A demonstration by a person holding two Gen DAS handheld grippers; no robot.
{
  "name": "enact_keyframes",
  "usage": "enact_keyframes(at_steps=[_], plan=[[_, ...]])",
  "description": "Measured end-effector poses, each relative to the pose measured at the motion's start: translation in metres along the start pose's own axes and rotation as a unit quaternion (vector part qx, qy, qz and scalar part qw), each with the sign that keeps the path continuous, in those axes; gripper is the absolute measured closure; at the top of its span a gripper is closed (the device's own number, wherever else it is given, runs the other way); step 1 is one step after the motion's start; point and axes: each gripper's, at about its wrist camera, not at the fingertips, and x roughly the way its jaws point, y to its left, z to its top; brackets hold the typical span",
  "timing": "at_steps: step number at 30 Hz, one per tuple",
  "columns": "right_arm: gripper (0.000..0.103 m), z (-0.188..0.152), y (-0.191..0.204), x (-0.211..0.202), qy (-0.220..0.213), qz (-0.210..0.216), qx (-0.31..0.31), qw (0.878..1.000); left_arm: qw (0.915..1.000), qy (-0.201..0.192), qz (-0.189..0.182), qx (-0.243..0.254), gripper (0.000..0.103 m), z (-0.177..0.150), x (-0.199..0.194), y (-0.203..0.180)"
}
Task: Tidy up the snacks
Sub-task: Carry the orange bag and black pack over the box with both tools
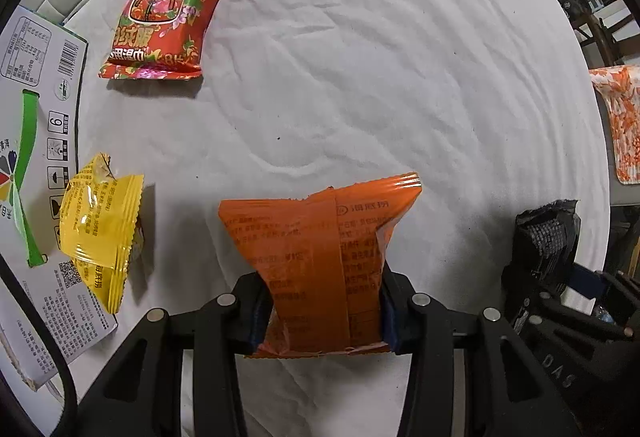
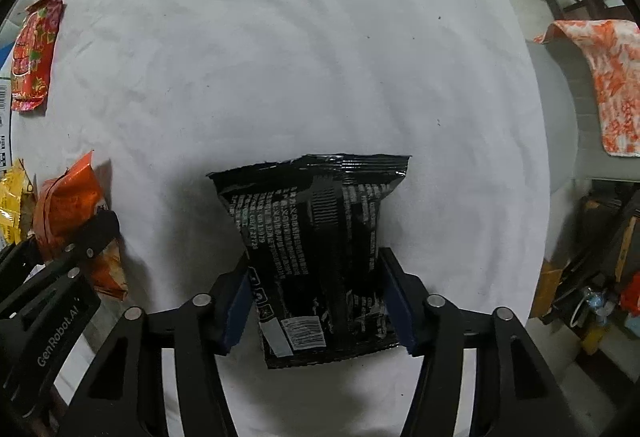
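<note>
My left gripper [image 1: 322, 301] is shut on an orange snack bag [image 1: 320, 257], held above the white cloth; the same orange bag [image 2: 70, 213] shows at the left of the right wrist view. My right gripper [image 2: 316, 297] is shut on a black snack bag [image 2: 316, 237], also seen at the right edge of the left wrist view as the black bag [image 1: 546, 237]. A yellow snack bag [image 1: 100, 225] lies at the left, partly on a flat printed carton [image 1: 36, 141]. A red flowered pack [image 1: 172, 5] lies at the far left of the cloth.
The white cloth-covered table [image 2: 300, 57] is wrinkled and wide. An orange-and-white patterned cloth [image 2: 608, 77] hangs over a grey surface to the right. Cluttered furniture and boxes [image 2: 592, 277] stand beyond the table's right edge.
</note>
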Motion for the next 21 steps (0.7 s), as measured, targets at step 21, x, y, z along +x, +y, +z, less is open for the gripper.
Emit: enact_keyframes(at_steps=[21], plan=[[0.050,-0.069,0.066,-0.137,-0.096,0.061,-0.017,0.993,0.9926,-0.112,-0.046,0.008,0.064,-0.036,-0.147,0.043]])
